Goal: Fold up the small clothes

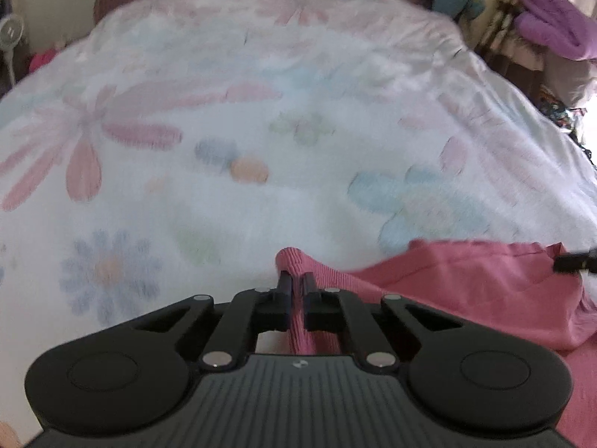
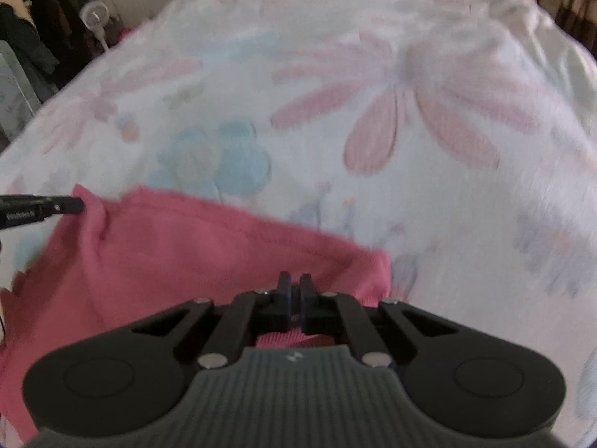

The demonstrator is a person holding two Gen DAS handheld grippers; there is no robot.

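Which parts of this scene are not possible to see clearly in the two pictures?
- Pink garment: its lower part is cut off by the bottom edge and hidden behind the right hand-held gripper in the right wrist view, so its type is unclear.
- Cloth between the fingers of the left hand-held gripper: the gripper body hides it in the left wrist view.
- Bedspread pattern: blurred in both views.
- Clutter at top right, left wrist view: blurred and cut off.
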